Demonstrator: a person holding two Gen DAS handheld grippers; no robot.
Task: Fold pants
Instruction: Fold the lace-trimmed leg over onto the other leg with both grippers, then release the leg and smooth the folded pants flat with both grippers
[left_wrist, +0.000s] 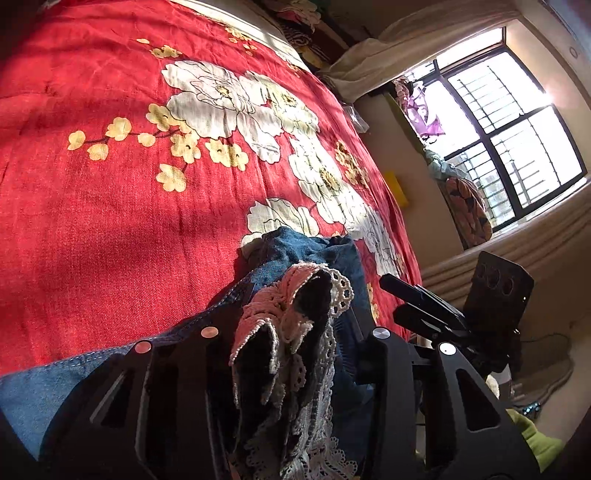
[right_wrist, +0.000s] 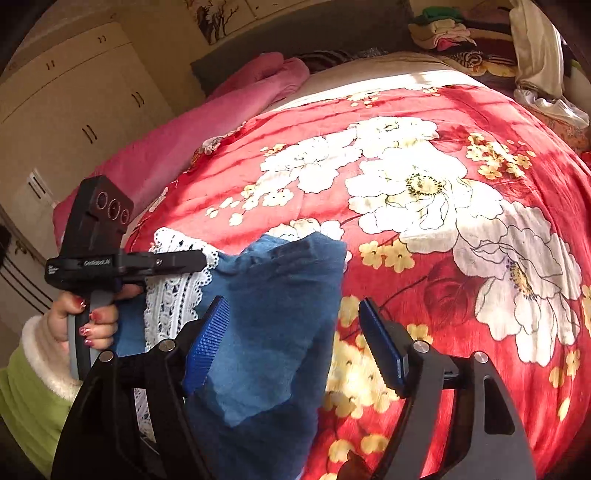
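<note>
The pants are blue denim (right_wrist: 280, 302) with white lace trim (right_wrist: 173, 288). They lie bunched near the front edge of a bed with a red floral cover (right_wrist: 461, 122). In the left wrist view my left gripper (left_wrist: 295, 306) is shut on the denim (left_wrist: 306, 251) and its lace hem (left_wrist: 291, 295), with cloth bunched between the jaws. In the right wrist view my right gripper (right_wrist: 291, 343) is open; its blue pads (right_wrist: 207, 343) stand on either side of a raised fold of denim without pinching it. The left gripper also shows in the right wrist view (right_wrist: 199, 260), at the lace.
A pink blanket (right_wrist: 229, 107) lies along the bed's left side below a wardrobe (right_wrist: 74, 92). Piled clothes (right_wrist: 450, 29) sit at the head of the bed. A barred window (left_wrist: 517, 133) and a patterned cushion (left_wrist: 469, 210) are beyond the bed's right side.
</note>
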